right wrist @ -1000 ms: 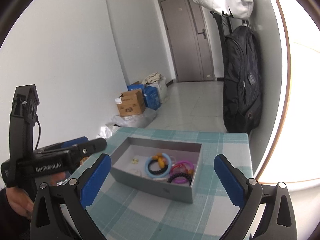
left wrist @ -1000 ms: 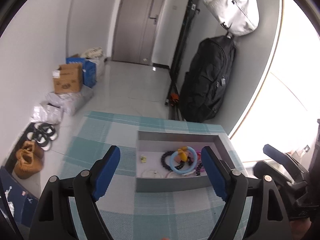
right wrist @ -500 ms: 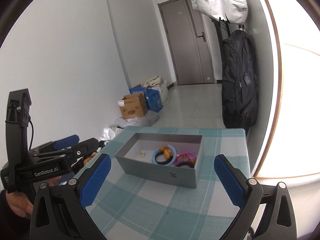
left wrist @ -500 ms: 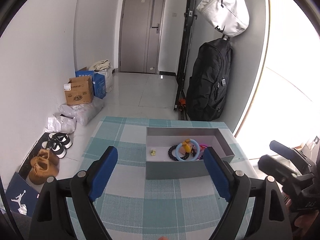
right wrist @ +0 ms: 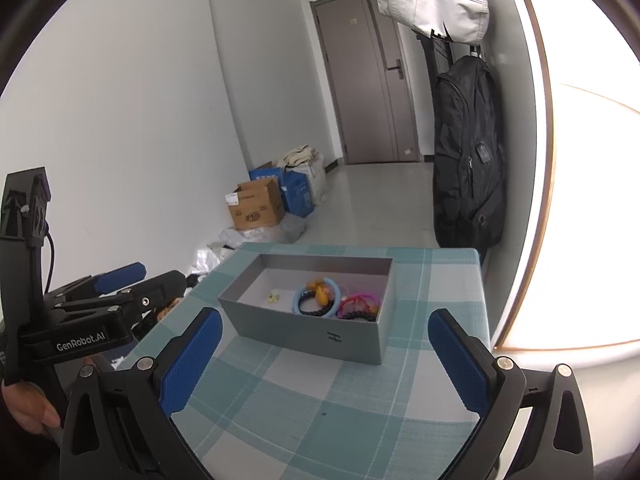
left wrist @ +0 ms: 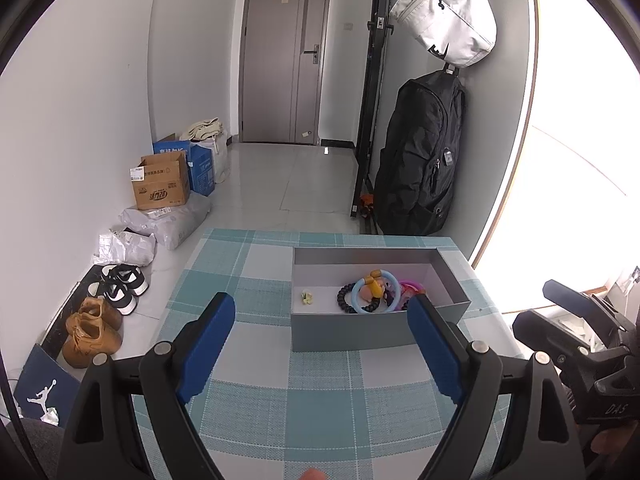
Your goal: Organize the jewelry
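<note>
A grey open box [left wrist: 352, 332] [right wrist: 304, 330] stands on the checked tablecloth [left wrist: 280, 408] [right wrist: 320, 408]. Inside lie a light blue ring [left wrist: 374, 294] [right wrist: 318, 298], a black bead bracelet [left wrist: 344, 300] [right wrist: 312, 307], a pink bracelet [left wrist: 412, 286] [right wrist: 356, 303], an orange-yellow piece [left wrist: 374, 282] [right wrist: 318, 290] and a small yellow item [left wrist: 306, 297] [right wrist: 273, 296]. My left gripper [left wrist: 322, 344] is open, short of the box's near wall, with nothing between its blue pads. My right gripper [right wrist: 322, 360] is open too, empty, in front of the box.
Beyond the table's far edge lies a floor with cardboard boxes [left wrist: 162, 188] [right wrist: 256, 206], plastic bags and shoes [left wrist: 94, 330] along the left wall. A black backpack [left wrist: 420, 160] [right wrist: 466, 160] and a white bag [left wrist: 444, 12] hang on the right. A bright window borders the table's right side.
Both grippers have drawn back from the box, which now looks smaller and farther. The left gripper has also swung left, so the box sits more to the right.
</note>
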Demonstrator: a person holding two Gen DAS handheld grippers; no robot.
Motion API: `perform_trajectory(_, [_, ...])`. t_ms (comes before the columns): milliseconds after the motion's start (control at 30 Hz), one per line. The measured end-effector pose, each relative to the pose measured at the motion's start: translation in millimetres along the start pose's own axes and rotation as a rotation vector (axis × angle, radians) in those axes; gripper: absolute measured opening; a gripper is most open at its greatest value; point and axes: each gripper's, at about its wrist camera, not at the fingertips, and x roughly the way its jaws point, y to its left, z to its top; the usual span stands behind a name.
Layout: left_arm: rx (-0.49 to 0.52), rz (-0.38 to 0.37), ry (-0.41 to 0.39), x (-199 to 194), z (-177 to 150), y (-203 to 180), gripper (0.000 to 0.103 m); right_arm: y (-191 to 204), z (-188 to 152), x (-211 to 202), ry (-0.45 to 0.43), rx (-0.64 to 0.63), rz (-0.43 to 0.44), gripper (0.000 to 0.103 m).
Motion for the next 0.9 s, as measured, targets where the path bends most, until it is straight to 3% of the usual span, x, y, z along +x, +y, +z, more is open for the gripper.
perform_trajectory(900, [-0.002, -0.016, 0.0, 0.5, 0.6, 0.5, 0.085, 3.7, -0.5, 0.9, -0.001, -0.011, -0.005, 0.103])
